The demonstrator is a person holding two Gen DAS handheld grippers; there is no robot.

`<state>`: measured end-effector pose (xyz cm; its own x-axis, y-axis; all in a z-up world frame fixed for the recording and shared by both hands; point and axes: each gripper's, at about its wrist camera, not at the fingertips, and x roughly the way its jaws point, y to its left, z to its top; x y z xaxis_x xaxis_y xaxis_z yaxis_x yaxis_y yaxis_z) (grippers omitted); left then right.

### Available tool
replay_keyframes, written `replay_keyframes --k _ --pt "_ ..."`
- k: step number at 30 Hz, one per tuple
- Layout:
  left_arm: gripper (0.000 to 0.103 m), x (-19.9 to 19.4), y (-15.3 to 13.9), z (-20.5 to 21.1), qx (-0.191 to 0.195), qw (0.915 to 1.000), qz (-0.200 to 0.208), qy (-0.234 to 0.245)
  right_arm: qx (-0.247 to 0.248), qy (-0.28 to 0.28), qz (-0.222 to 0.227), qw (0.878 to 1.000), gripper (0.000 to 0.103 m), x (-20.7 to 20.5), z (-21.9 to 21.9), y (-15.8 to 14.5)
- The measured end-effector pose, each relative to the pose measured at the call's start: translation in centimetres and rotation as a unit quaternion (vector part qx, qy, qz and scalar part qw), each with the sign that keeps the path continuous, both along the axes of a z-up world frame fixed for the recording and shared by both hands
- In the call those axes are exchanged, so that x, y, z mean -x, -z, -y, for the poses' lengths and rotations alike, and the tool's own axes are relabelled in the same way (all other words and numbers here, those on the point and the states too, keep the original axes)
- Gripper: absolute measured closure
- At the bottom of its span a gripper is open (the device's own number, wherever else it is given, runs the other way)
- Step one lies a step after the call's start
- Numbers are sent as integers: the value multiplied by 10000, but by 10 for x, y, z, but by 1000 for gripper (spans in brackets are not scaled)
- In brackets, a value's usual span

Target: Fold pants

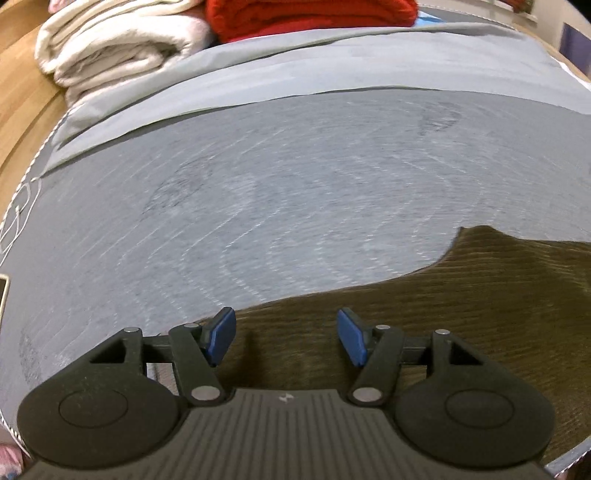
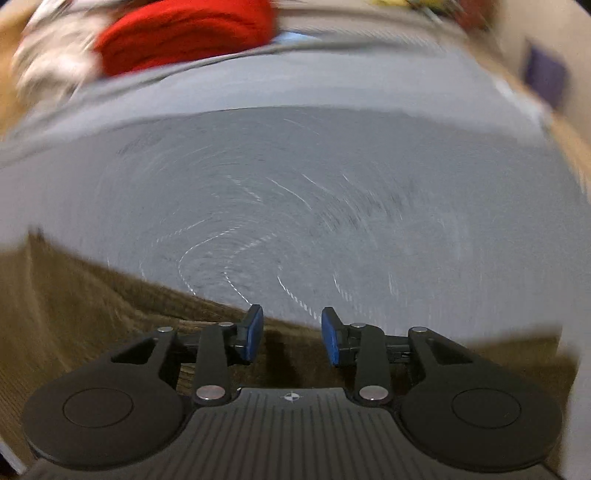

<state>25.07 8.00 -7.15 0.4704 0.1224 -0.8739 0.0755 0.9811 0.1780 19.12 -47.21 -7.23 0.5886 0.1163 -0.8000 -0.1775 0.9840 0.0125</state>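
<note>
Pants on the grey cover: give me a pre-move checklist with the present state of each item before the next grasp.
1. Left gripper open, nothing between its fingers: ok.
2. Right gripper open, empty: ok.
3. Olive corduroy pants lie below both grippers: ok.
4. Pants edge in view beside the fingers: ok.
5. Pants flat and aligned overall: cannot tell, only part shows.
6. Grey cover bare ahead of the pants; red and cream folded piles sit far back: ok.

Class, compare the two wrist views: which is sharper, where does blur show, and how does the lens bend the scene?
Left wrist: mostly sharp, corduroy ribs of the olive pants readable, grey mat slightly streaked. Right wrist: heavy swirling blur; red fabric smeared. Both: fisheye bowing edges.
</note>
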Motion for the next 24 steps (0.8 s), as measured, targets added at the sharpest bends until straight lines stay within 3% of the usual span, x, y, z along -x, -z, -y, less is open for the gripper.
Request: replay_keyframes --k 2,5,10,12,14,16,19,22,23,24 --pt "36 0 2 6 -19 10000 -18 76 263 -602 124 9978 63 0 -22 4" --pt "36 -5 5 8 -27 10000 -38 87 285 -1460 158 9887 63 0 -49 12" --pt "36 -8 7 5 -15 10000 -63 74 367 -2260 11 9734 66 -6 -84 24" --pt "36 -8 6 3 -22 10000 -67 63 332 -2493 -231 9676 103 -7 -91 29" --pt "36 -9 6 1 -26 10000 -73 62 495 -2493 -162 9670 103 -9 -94 30" --pt "36 -9 6 0 -31 9999 -83 63 738 -2129 57 9743 103 -20 -92 30" --pt "36 -8 6 1 -20 9999 -80 80 199 -1828 -9 9830 103 -26 -73 24" --pt "36 -9 7 2 -35 9999 -95 95 -304 -2011 -45 9791 92 -16 -65 16" --pt "36 -9 7 3 -45 9999 -103 100 -357 -2136 -57 9762 69 -13 -64 14" --pt "36 -9 7 5 -45 9999 -107 107 -335 -2276 -50 9732 57 -7 -67 15"
